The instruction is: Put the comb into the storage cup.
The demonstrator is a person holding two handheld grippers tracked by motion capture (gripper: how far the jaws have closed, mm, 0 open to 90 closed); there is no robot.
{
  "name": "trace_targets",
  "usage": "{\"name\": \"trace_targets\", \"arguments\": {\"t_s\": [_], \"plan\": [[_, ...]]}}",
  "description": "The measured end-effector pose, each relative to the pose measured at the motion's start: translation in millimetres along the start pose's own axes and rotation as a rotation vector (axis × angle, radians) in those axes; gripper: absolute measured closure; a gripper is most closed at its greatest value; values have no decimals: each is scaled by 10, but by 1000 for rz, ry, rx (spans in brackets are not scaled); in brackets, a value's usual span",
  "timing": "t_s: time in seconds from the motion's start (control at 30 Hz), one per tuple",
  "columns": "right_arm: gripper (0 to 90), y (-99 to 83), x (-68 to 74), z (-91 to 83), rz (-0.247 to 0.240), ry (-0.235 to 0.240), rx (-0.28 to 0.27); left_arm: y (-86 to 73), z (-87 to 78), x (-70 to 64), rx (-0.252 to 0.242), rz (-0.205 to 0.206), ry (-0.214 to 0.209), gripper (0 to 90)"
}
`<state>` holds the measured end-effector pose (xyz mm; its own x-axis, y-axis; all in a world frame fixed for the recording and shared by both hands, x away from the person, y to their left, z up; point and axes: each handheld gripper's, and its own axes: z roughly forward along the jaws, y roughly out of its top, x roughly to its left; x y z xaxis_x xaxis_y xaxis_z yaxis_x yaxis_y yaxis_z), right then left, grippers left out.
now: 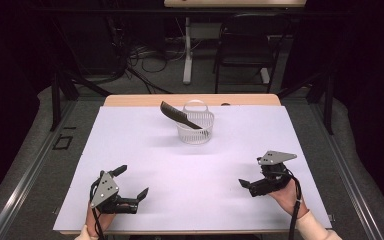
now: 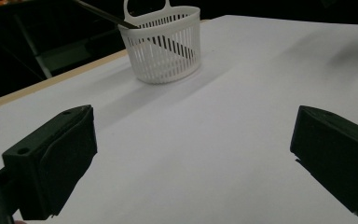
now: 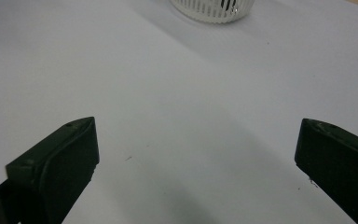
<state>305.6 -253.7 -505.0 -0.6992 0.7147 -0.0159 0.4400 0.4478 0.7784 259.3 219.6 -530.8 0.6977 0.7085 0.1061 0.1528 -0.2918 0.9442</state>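
High view: both claws, left (image 1: pixel 133 182) and right (image 1: pixel 250 177), released, well apart from basket (image 1: pixel 195 131). Risk: comb (image 1: pixel 179 115) leans on rim; a nudge may tip the basket.

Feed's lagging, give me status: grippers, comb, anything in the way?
Left hand-held gripper and right hand-held gripper open, empty, low near table edge. Comb leaning in white basket, one end over rim. Sheet between is bare.
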Motion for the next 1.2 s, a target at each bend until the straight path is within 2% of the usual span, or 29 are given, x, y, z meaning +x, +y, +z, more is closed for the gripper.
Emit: {"name": "trace_targets", "arguments": {"t_s": [0.3,0.63,1.0,1.2], "plan": [[0,-117,55,-122,-10,-34,-24,0,3,-5,2,0,0,3],[0,-255,99,-213,5,-55,-52,0,-1,-5,3,1,3,3],[0,-326,131,-327,8,-77,-81,1,-4,-22,8,2,6,3],[0,-326,139,-367,6,-81,-117,-5,-8,-21,10,-1,9,3]]}}
